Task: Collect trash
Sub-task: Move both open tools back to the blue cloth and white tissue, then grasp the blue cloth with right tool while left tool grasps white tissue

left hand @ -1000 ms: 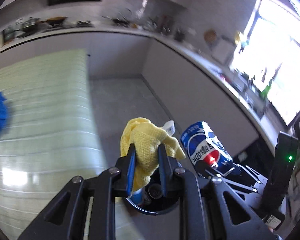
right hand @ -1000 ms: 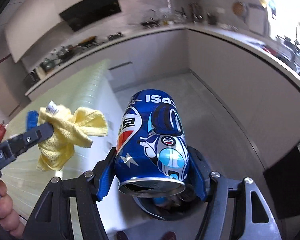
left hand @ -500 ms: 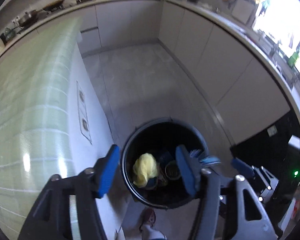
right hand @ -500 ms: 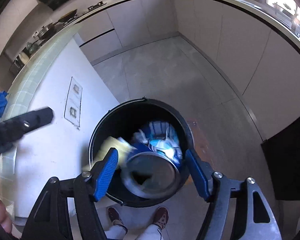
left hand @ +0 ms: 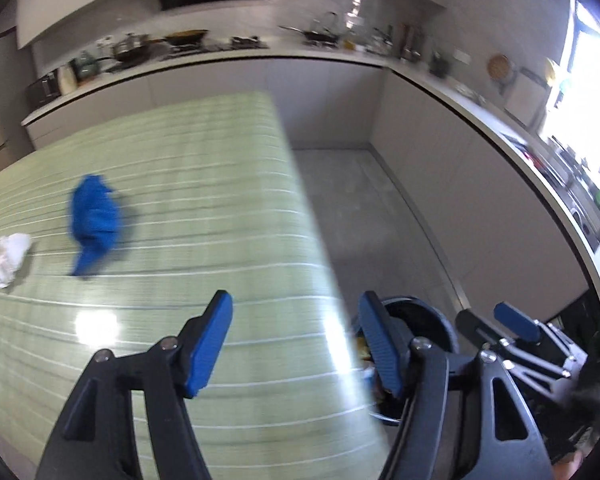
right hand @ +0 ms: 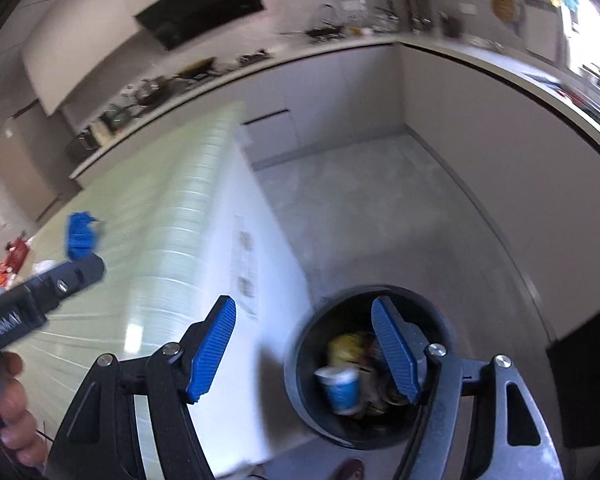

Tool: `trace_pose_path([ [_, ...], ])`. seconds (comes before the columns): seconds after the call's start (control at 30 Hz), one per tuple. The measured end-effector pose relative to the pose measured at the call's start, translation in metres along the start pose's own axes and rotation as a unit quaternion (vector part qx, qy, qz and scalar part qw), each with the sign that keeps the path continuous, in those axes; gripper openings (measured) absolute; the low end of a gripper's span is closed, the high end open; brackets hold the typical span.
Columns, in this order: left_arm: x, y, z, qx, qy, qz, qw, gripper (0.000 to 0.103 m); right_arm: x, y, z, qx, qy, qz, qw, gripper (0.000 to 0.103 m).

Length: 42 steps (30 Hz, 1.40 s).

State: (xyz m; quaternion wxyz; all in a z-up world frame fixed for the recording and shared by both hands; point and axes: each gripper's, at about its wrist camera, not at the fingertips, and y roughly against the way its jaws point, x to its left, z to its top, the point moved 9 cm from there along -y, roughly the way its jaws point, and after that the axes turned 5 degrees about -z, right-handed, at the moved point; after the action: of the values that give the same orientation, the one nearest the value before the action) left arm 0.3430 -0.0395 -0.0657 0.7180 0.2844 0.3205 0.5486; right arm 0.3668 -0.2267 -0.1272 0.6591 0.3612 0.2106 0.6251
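On the green striped table (left hand: 204,208) lie a crumpled blue cloth (left hand: 94,224) and a white tissue wad (left hand: 10,258). My left gripper (left hand: 296,320) hovers over the table's right edge; its jaws are opening with nothing between them. Down on the floor stands the black round bin (right hand: 294,364). In it lie the yellow cloth (right hand: 342,346) and the blue can (right hand: 340,388). Above the bin's left side my right gripper (right hand: 304,320) is open and empty. The blue cloth (right hand: 80,234) also shows far left in the right wrist view, behind the left gripper (right hand: 60,280).
The bin (left hand: 444,320) stands close against the table's white side panel (right hand: 260,280). Grey cabinets and a cluttered counter (left hand: 340,60) run round the grey floor. Red and white items (right hand: 14,254) lie at the table's far left. A shoe (right hand: 350,468) shows beside the bin.
The yellow cloth left my left gripper and the can left my right; both dropped into the bin. Both grippers now stand open, and the views have swung up from the bin toward the table.
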Motion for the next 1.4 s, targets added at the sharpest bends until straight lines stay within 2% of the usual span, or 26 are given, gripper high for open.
trace_pose_path([
  [0.1, 0.045, 0.013, -0.002, -0.007, 0.020, 0.016, 0.9996, 0.067, 0.056, 0.004, 0.008, -0.013, 0.022, 0.021, 0.999, 0.073],
  [0.4, 0.192, 0.037, -0.010, -0.019, 0.081, 0.084, 0.9929, 0.071, 0.218, -0.027, 0.007, 0.006, 0.076, 0.077, 0.994, 0.079],
  [0.53, 0.251, 0.038, -0.009, -0.022, 0.109, 0.109, 0.9878, 0.072, 0.276, -0.046, 0.008, 0.013, 0.102, 0.086, 0.991, 0.080],
  [0.63, 0.280, 0.034, -0.009, -0.019, 0.121, 0.123, 0.9849, 0.072, 0.307, -0.062, 0.010, 0.021, 0.116, 0.087, 0.989, 0.081],
  [0.83, 0.323, 0.026, -0.003, -0.016, 0.128, 0.121, 0.9842, 0.072, 0.346, -0.087, 0.014, 0.030, 0.133, 0.069, 0.988, 0.082],
  [1.07, 0.341, 0.010, 0.006, -0.011, 0.126, 0.105, 0.9864, 0.072, 0.366, -0.117, 0.022, 0.038, 0.141, 0.043, 0.988, 0.082],
  [1.27, 0.354, -0.019, 0.006, 0.009, 0.124, 0.093, 0.9879, 0.071, 0.376, -0.151, 0.023, 0.057, 0.151, 0.028, 0.986, 0.082],
  [1.3, 0.354, -0.022, 0.004, 0.011, 0.124, 0.088, 0.9883, 0.071, 0.378, -0.154, 0.023, 0.058, 0.152, 0.028, 0.986, 0.082],
  [1.37, 0.355, -0.025, 0.001, 0.012, 0.124, 0.085, 0.9886, 0.057, 0.379, -0.160, 0.021, 0.058, 0.149, 0.031, 0.987, 0.079],
  [1.4, 0.356, -0.024, -0.001, 0.008, 0.124, 0.088, 0.9883, 0.055, 0.380, -0.162, 0.019, 0.058, 0.148, 0.034, 0.987, 0.068],
])
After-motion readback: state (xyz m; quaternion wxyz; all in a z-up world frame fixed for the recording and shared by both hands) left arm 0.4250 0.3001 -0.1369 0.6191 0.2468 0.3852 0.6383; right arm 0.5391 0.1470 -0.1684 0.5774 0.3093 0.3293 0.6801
